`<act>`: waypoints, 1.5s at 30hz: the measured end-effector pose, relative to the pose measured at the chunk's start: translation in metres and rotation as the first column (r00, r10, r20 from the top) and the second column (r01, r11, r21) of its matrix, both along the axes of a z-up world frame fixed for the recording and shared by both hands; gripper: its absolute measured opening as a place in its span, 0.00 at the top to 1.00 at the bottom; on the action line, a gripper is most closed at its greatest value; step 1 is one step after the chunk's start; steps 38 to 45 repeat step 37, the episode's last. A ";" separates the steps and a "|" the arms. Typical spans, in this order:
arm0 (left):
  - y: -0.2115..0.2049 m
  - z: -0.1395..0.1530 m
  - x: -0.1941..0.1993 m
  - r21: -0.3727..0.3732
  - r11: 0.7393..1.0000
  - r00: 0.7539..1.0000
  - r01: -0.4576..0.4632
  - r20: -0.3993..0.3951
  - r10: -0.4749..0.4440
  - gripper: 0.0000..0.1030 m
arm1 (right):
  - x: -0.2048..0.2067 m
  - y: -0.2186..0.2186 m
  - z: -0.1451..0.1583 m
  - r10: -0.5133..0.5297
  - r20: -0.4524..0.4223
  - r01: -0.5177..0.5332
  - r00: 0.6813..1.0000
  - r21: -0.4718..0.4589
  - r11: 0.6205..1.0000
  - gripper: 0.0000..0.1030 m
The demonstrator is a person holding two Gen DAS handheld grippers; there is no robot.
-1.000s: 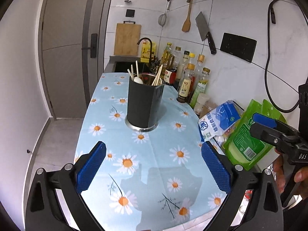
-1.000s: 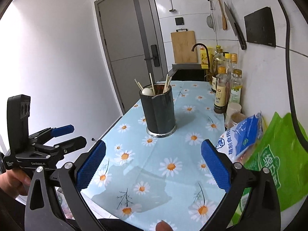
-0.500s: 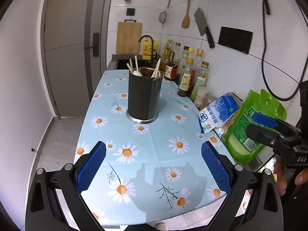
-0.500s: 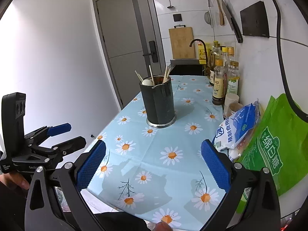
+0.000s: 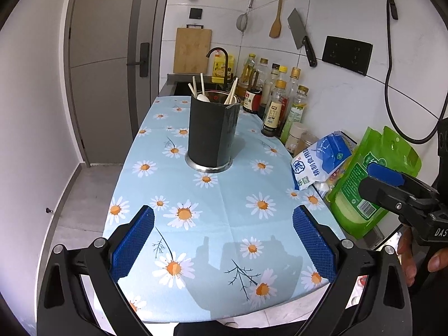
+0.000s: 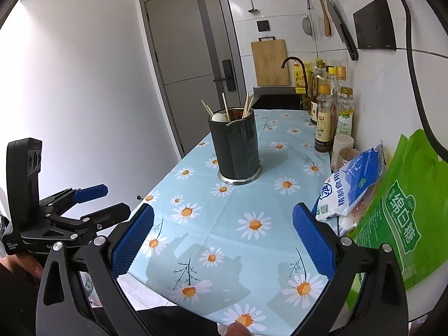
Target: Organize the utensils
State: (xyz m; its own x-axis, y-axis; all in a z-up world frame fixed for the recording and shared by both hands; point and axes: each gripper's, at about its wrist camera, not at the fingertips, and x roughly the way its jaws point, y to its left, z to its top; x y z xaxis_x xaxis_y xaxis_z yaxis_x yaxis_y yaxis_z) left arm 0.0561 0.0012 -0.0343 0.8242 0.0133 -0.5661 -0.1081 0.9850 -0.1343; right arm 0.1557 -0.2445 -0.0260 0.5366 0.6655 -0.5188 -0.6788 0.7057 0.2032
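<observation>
Kitchen counter under a daisy cloth [image 5: 224, 196]: our left gripper [image 5: 223, 245] and right gripper [image 6: 222, 236] gape wide, empty, well short of the utensil holder [image 5: 212, 134] (chopsticks inside); a clumsy reach could topple it.

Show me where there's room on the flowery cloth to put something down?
The near half of the flowery cloth is bare, from the black utensil holder to the near edge. The strip left of the holder is free too. The right side is crowded: bottles, a blue-and-white bag and a green bag line the wall.
</observation>
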 end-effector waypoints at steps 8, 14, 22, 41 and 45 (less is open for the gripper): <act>-0.001 -0.002 0.003 -0.005 1.000 1.000 0.007 -0.011 -0.007 0.06 | -0.002 -0.001 -0.001 -0.012 -0.001 0.012 1.000 0.003 1.000 0.05; -0.002 -0.004 0.004 -0.003 1.000 1.000 0.016 -0.017 -0.016 0.06 | -0.004 -0.001 -0.002 -0.021 -0.009 0.021 1.000 0.003 1.000 0.05; -0.002 -0.005 0.003 -0.006 1.000 1.000 0.020 -0.015 -0.021 0.06 | -0.006 -0.001 -0.002 -0.024 -0.005 0.024 1.000 0.001 1.000 0.05; 0.004 -0.008 0.001 -0.030 1.000 1.000 -0.005 -0.025 0.004 0.06 | -0.005 0.002 -0.003 -0.020 -0.015 0.020 1.000 -0.003 1.000 0.05; 0.004 -0.008 0.001 -0.030 1.000 1.000 -0.005 -0.025 0.004 0.06 | -0.005 0.002 -0.003 -0.020 -0.015 0.020 1.000 -0.003 1.000 0.05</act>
